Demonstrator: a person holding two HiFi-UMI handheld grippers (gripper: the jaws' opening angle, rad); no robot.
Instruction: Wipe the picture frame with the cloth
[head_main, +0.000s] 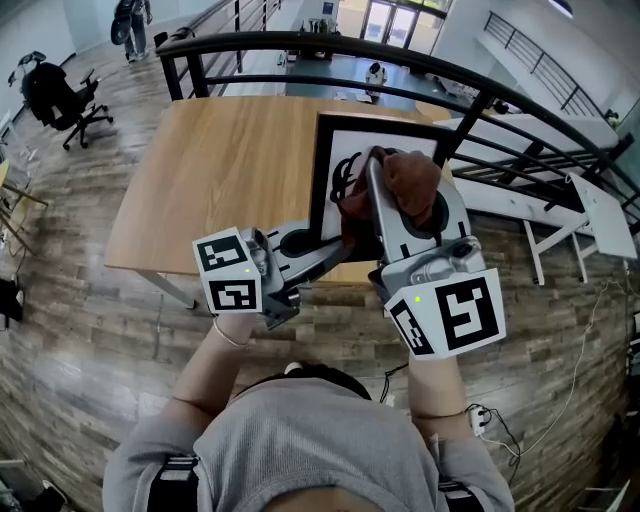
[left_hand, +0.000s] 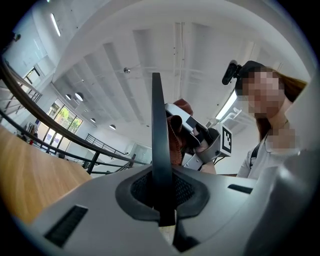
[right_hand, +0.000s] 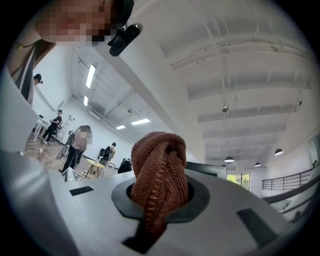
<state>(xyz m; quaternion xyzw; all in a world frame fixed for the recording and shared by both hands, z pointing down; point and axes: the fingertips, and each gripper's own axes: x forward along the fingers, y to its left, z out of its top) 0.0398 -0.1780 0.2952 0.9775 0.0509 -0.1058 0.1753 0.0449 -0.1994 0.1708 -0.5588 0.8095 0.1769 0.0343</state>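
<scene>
The black picture frame (head_main: 322, 170), holding a white sheet with a black drawing, stands tilted above the wooden table (head_main: 220, 170). My left gripper (head_main: 322, 240) is shut on its lower left edge; in the left gripper view that edge shows as a thin dark picture frame (left_hand: 156, 125) rising from my left gripper (left_hand: 161, 197). My right gripper (head_main: 395, 185) is shut on a bunched rust-brown cloth (head_main: 408, 178), which lies against the frame's face. In the right gripper view the cloth (right_hand: 159, 170) bulges out of my right gripper (right_hand: 159, 200). Behind the frame edge show the cloth (left_hand: 176, 135) and the right gripper's body.
A black metal railing (head_main: 300, 45) curves behind the table. White tables (head_main: 560, 190) stand at the right and a black office chair (head_main: 60, 95) at the far left on the wood floor. People stand far off in the right gripper view.
</scene>
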